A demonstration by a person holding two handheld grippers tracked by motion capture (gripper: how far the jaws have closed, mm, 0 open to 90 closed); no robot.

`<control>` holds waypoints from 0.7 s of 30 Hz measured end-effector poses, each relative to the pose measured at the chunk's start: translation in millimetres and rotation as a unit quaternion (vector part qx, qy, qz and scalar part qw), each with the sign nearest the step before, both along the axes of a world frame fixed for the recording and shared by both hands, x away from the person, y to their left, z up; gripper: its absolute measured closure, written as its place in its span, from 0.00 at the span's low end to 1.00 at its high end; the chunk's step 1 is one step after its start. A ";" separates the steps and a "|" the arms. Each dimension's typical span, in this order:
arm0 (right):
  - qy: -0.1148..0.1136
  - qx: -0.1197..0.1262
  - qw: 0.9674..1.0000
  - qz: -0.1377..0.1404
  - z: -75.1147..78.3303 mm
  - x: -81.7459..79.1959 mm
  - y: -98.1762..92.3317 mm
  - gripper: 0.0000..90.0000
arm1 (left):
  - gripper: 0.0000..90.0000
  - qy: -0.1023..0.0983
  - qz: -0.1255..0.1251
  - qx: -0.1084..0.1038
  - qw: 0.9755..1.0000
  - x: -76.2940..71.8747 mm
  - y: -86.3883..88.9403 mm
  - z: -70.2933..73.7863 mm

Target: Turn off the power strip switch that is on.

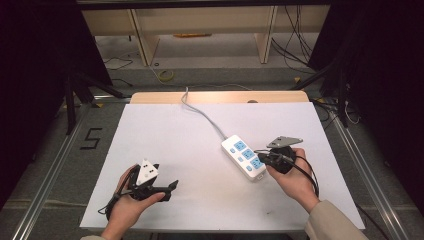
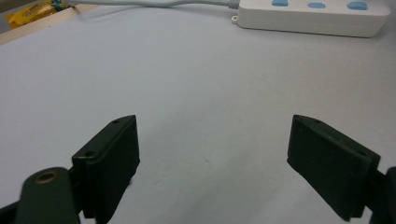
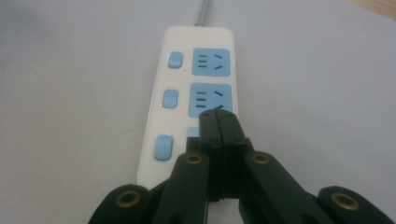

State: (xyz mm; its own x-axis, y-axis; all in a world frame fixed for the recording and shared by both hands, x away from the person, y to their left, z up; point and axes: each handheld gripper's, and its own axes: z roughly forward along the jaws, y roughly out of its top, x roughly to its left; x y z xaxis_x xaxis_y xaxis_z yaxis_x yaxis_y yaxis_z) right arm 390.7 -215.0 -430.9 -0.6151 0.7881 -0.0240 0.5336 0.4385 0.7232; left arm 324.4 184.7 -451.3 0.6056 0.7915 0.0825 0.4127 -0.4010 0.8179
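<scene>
Right gripper (image 3: 218, 122) jaws closed, empty, over strip (image 3: 189, 100) near end. Left gripper (image 2: 215, 158) wide open, empty, apart. Judgement: press switch squarely, lightly.

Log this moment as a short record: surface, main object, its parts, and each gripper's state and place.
surface: white table
object: white power strip, lying flat, right of centre
sockets: three, blue-faced, each with a blue switch beside it
cord: grey cord, runs off the far edge
left gripper: jaws wide apart, nothing between them, above bare table
right gripper: jaws pressed together, tips over the strip's near end
</scene>
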 end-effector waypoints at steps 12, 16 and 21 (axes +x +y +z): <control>0.015 0.003 1.000 -0.003 5.9 10.6 7.7 1.00 | 0.18 0.000 -0.001 -0.001 1.000 0.4 -1.4 -0.3; 0.018 0.001 1.000 -0.004 6.8 14.8 10.7 1.00 | 0.19 0.000 -0.001 -0.001 1.000 0.8 -1.4 -0.5; 0.018 0.004 1.000 -0.003 7.6 18.5 13.1 1.00 | 0.19 -0.001 -0.001 -0.002 1.000 0.6 -1.7 -0.3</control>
State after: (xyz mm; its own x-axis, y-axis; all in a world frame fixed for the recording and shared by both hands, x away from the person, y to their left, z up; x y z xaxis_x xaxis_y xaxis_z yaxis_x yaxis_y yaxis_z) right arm 409.2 -201.9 -423.2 -0.6107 0.7918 0.0052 0.5620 0.4288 0.7073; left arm 325.0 183.0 -451.6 0.6066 0.7910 0.0796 0.4112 -0.3978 0.8202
